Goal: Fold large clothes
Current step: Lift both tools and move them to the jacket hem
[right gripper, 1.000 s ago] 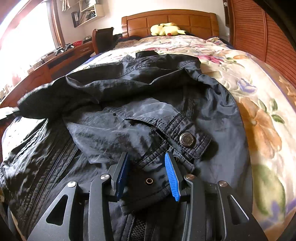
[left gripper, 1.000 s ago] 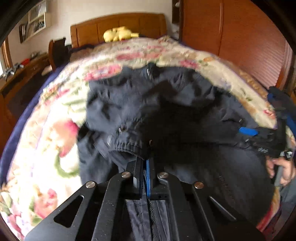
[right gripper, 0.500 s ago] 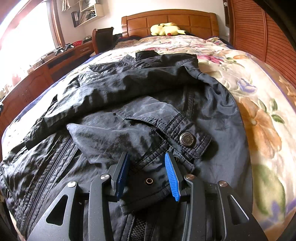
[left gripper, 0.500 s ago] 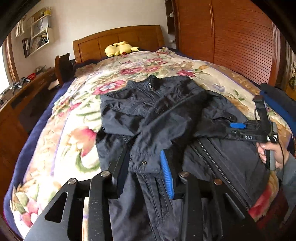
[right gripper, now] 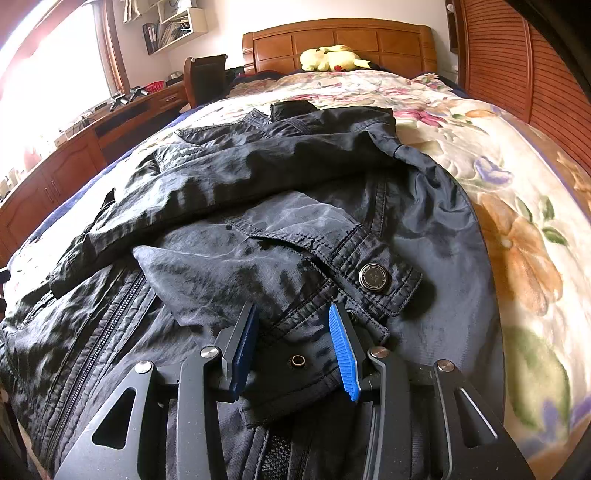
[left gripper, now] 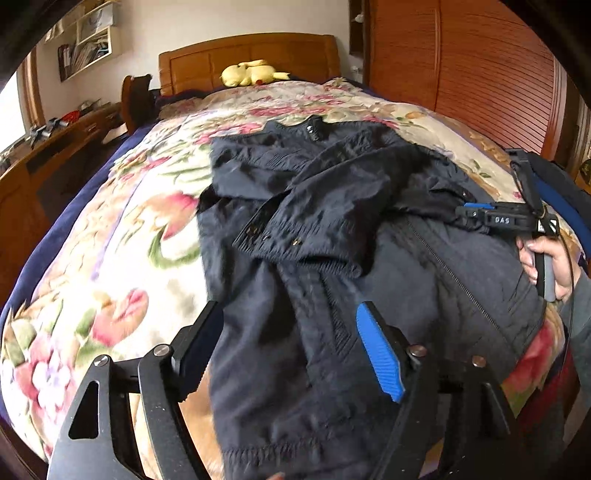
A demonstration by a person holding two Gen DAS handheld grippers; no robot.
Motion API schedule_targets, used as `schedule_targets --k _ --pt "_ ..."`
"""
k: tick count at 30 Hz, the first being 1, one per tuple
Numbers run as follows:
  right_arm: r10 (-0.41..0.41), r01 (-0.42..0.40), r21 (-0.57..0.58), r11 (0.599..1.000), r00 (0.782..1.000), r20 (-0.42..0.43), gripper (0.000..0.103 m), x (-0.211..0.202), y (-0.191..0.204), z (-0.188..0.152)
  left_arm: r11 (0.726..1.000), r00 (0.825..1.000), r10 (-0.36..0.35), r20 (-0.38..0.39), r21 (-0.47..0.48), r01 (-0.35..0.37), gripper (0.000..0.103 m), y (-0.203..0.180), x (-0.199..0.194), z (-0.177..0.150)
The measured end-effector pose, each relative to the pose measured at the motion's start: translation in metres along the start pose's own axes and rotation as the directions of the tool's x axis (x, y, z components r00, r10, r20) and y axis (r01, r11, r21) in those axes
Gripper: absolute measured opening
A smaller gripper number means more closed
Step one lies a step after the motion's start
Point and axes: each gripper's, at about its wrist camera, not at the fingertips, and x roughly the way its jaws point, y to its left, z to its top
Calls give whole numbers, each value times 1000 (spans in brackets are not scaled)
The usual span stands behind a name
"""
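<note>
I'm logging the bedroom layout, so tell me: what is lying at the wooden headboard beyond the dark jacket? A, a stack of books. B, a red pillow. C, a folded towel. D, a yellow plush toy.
D: a yellow plush toy lies against the headboard, far beyond the jacket.

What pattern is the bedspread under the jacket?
Floral: pink, orange and purple flowers with green leaves on cream bedspread. Clearest in the right wrist view.

Wooden headboard (right gripper: 338, 38), bright window (right gripper: 48, 81)

Bare quilt (left gripper: 110, 236) left of jacket (left gripper: 369, 229)
</note>
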Motion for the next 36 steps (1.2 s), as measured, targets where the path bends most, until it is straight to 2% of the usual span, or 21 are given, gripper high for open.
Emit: schedule_targets --k 5,8,11,13,18,22,23,26,28,29,30,32,36 --pt "-2 2 -1 1000 1000 -6 41 -2 0 2 999 1000 16 -9 -33 -16 75 11 -4 -16" --pt "20 -20 10 1000 1000 -20 41 -13 -6 14 999 1000 11 -8 -50 -11 75 16 -7 -20" --pt "-40 41 -60 997 999 32 41 -29 -12 39 999 1000 7 3 -54 -7 76 18 -10 -19" --pt "-66 69 -95 993 997 34 41 -25 -19 59 999 1000 4 15 -51 -3 76 19 -11 -16" --pt "-216 206 -214 955 976 -23 41 28 -32 106 999 999 -3 44 -46 5 76 21 -13 -6" --pt "-329 292 -277 915 939 -96 41 85 -43 126 999 999 -9 47 -53 12 76 25 -11 -3" --pt "-346 308 -266 913 932 -107 41 94 -50 131 998 999 -11 45 -54 13 76 26 -11 -3" --pt "-336 309 -198 930 934 -120 38 105 -70 144 999 999 -7 40 -48 9 76 29 -10 -5" --pt "-361 349 -108 931 926 -114 38 104 -91 147 999 999 -10 36 -46 12 76 30 -9 -6" --pt "-405 400 -65 914 906 -121 40 103 -103 147 999 999 -12 34 -46 13 76 30 -8 -6" --pt "-394 394 -24 919 909 -135 40 102 -115 142 999 999 -14 33 -46 16 76 30 -8 -7" --pt "-307 316 42 948 940 -148 40 96 -131 134 999 999 -12 35 -43 14 76 29 -8 -7" --pt "-306 312 41 949 947 -101 41 63 -131 119 1000 999 6 38 -23 -5 76 25 -11 -9"
